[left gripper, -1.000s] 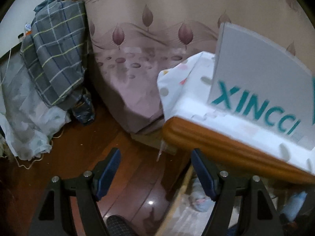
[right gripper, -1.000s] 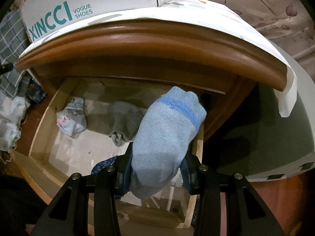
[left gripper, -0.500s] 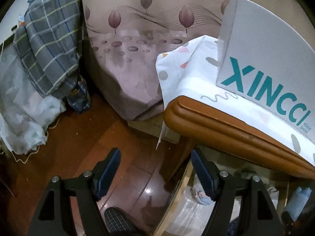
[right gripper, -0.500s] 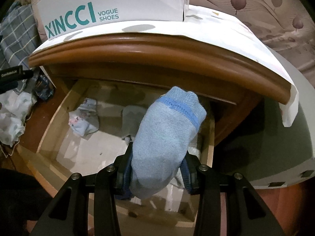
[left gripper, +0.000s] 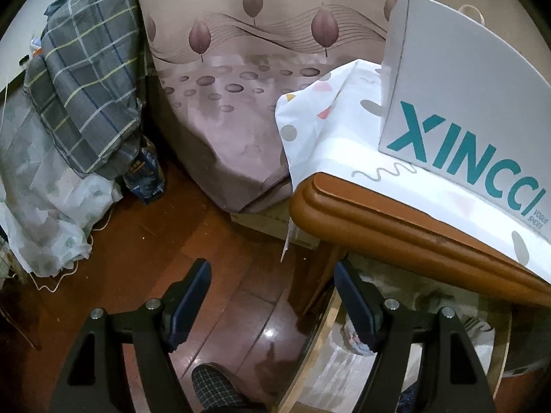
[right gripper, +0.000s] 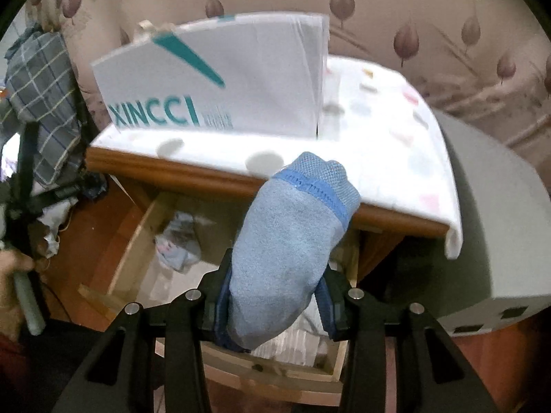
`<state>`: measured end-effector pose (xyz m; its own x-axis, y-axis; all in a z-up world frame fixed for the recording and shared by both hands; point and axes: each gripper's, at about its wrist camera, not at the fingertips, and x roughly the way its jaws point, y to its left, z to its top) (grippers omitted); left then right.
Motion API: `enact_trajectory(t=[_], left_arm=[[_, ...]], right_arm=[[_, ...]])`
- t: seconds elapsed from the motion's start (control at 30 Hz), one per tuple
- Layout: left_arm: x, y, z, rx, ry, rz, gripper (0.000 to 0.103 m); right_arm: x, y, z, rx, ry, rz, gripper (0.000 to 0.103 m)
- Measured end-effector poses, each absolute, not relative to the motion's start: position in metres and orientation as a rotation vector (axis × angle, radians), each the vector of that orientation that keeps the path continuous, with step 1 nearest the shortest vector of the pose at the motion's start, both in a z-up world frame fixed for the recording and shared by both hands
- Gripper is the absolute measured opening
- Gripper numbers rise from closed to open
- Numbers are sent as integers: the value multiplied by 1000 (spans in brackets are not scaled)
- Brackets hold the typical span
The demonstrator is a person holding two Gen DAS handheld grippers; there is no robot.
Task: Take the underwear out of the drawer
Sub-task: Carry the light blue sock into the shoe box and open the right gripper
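Note:
My right gripper [right gripper: 273, 304] is shut on a rolled light-blue piece of underwear [right gripper: 289, 244] with a darker blue band, which sticks up between the pads above the open wooden drawer [right gripper: 127, 258]. A pale crumpled garment [right gripper: 177, 246] lies at the drawer's left side, and white folded cloth [right gripper: 292, 340] shows under the held roll. My left gripper [left gripper: 272, 304] stands open over the red-brown floor, left of the drawer's edge [left gripper: 323, 323], with nothing between its fingers. A bit of the pale garment [left gripper: 358, 342] peeks out beside its right finger.
A grey XINCCI shoe box [left gripper: 471, 103] stands on a white dotted cloth [left gripper: 327, 117] over the wooden nightstand top [left gripper: 396, 220]. A bed with a leaf-print cover [left gripper: 241, 103] lies behind. Plaid bedding [left gripper: 86, 96] and pale bags [left gripper: 44, 213] pile up at the left. A person's slippered foot [left gripper: 215, 390] rests on the floor.
My right gripper has risen with the blue underwear, from down in the drawer to above the nightstand's front edge. The left gripper has stayed open and has barely shifted.

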<state>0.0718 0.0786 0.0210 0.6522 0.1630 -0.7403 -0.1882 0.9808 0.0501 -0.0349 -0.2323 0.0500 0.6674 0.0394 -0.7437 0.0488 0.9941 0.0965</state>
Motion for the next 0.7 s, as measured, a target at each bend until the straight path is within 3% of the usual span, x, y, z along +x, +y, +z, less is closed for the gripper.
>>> enact_trajectory(t=[0.7], left_arm=[[72,112,20,-138,868,276,76]], right_arm=[[56,-226,208,12,669,9,38]])
